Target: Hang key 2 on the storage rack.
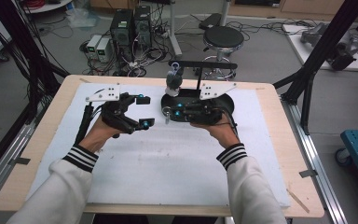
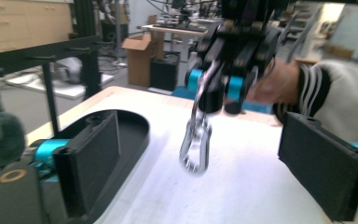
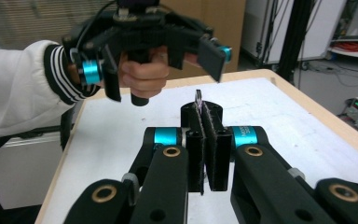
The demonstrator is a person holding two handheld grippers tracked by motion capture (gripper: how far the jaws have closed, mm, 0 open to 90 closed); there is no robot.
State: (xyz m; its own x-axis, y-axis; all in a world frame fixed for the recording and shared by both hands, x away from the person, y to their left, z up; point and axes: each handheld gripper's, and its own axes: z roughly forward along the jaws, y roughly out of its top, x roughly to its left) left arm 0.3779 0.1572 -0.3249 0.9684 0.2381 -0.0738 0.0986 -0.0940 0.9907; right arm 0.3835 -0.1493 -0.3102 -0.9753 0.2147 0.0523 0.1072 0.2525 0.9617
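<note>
At the high view's centre, our right gripper (image 1: 168,113) has its jaws clamped on the carabiner (image 2: 196,140); the left gripper (image 1: 142,110), left of it, gapes empty. We should keep the carabiner steady above the worktop (image 1: 168,158).

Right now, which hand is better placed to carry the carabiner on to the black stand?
Right, probably: the right gripper is clamped on the carabiner beside the black stand; the left gripper stands open, empty.

Even, soft light overhead; white mat (image 1: 168,154) glares faintly, and the carabiner (image 2: 196,140) swings blurred, background soft.
</note>
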